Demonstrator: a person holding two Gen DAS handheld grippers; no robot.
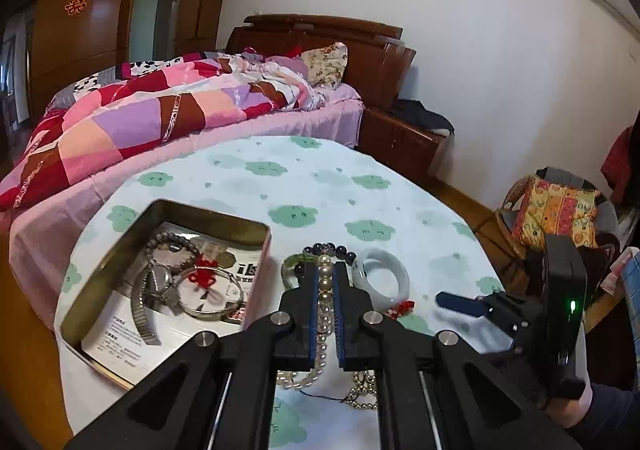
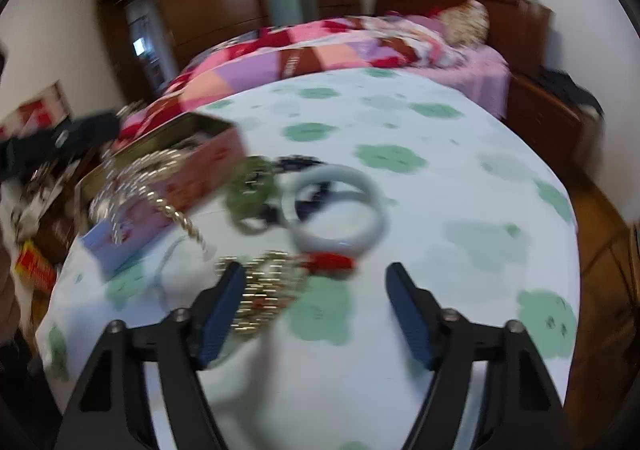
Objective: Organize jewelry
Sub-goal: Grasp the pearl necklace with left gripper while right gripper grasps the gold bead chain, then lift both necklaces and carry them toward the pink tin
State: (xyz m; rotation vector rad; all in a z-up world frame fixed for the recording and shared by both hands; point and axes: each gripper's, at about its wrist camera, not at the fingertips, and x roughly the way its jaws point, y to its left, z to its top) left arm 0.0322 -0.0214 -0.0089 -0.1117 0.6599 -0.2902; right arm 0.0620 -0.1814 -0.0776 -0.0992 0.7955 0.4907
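Note:
My left gripper (image 1: pixel 326 270) is shut on a pearl necklace (image 1: pixel 325 324), which hangs down between the pads over the table; it also shows in the right wrist view (image 2: pixel 168 205). An open tin box (image 1: pixel 168 282) to the left holds a watch, a bead bracelet and a bangle. On the cloth lie a pale jade bangle (image 1: pixel 384 276), a green bangle (image 1: pixel 292 264), dark beads (image 1: pixel 328 249) and a gold bead chain (image 1: pixel 362 390). My right gripper (image 2: pixel 316 304) is open above the gold chain (image 2: pixel 264 290), with the jade bangle (image 2: pixel 336 205) just beyond.
The table has a white cloth with green clouds (image 1: pixel 288 185). A bed with a patchwork quilt (image 1: pixel 140 117) stands behind it. A chair with a patterned cushion (image 1: pixel 556 209) is at the right. The right wrist view is motion-blurred.

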